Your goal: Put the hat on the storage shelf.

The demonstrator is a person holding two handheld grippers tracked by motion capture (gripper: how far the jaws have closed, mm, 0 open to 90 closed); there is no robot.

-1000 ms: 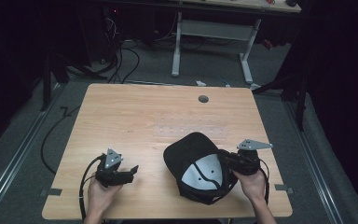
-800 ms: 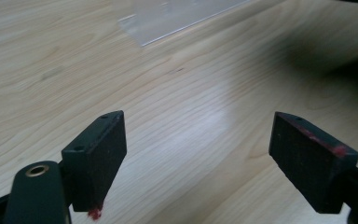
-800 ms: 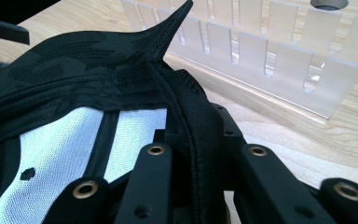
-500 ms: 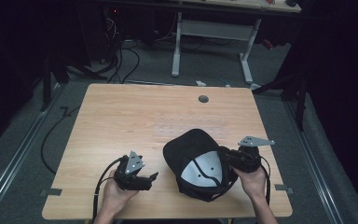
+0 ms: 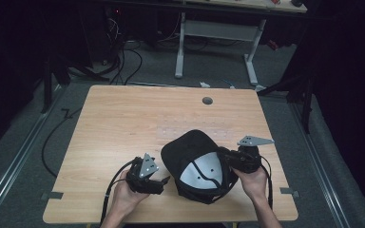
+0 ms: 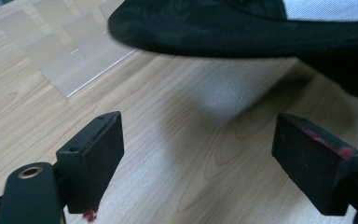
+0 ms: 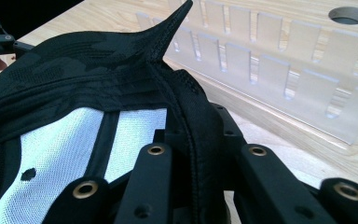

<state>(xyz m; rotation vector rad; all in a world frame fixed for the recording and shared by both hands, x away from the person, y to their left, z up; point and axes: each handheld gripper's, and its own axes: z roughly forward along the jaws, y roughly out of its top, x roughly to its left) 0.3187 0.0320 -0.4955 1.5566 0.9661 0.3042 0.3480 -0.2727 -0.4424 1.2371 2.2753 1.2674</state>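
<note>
A black cap [image 5: 197,164] lies upside down on the wooden table [image 5: 123,123], its white mesh lining [image 5: 204,172] facing up. My right gripper [image 5: 227,159] is shut on the cap's rim at the cap's right side; in the right gripper view the black fabric edge [image 7: 193,140] runs between the closed jaws. My left gripper [image 5: 165,181] stands open just left of the cap, close to the table. In the left gripper view its fingers [image 6: 93,149] are wide apart over bare wood, with the cap's dark edge [image 6: 242,28] hanging just ahead and above.
A clear acrylic rack [image 7: 279,70] lies flat on the table behind the cap, also seen as the clear rack [image 6: 60,42]. A round cable hole [image 5: 207,100] sits near the table's far edge. Another desk's legs [image 5: 214,42] and cables stand beyond the table.
My left gripper has moved right along the table's near edge, from well left of the cap to right beside it. The right gripper keeps its hold on the cap.
</note>
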